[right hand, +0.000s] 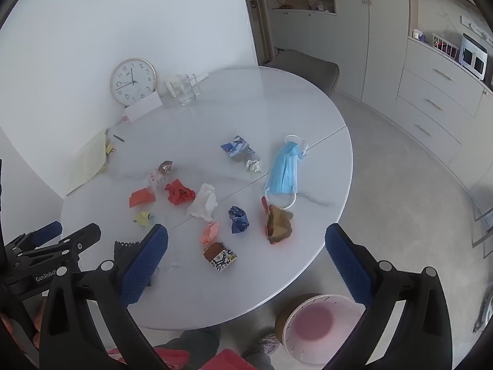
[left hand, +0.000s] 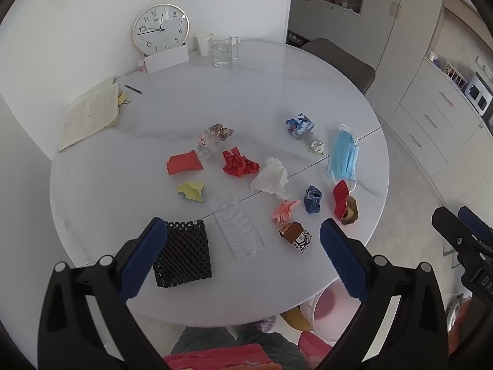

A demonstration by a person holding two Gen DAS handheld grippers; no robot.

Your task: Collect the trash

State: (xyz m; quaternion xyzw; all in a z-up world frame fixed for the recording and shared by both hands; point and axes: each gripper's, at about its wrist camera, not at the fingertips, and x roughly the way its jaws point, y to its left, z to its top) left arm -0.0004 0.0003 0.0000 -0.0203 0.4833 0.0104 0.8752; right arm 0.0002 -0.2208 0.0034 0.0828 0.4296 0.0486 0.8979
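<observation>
Several scraps of trash lie on the round white table [left hand: 129, 203]: a black foam net [left hand: 185, 252], a clear plastic tray [left hand: 238, 225], a white tissue [left hand: 271, 177], red crumpled paper [left hand: 238, 162], a blue face mask [left hand: 343, 154] and a brown snack wrapper [left hand: 295, 236]. My left gripper [left hand: 243, 256] hangs open above the near table edge, over the net and tray. My right gripper [right hand: 246, 262] is open too, above the snack wrapper [right hand: 220, 256] and holding nothing. A pink bin [right hand: 320, 326] stands on the floor below the table edge.
A clock [left hand: 160, 29], a glass mug [left hand: 223, 50], an open notebook [left hand: 89, 112] and a pen [left hand: 133, 89] sit at the table's far side. A chair [left hand: 339, 58] stands behind the table, with cabinets [right hand: 431, 92] on the right. The person's lap [left hand: 231, 348] is below.
</observation>
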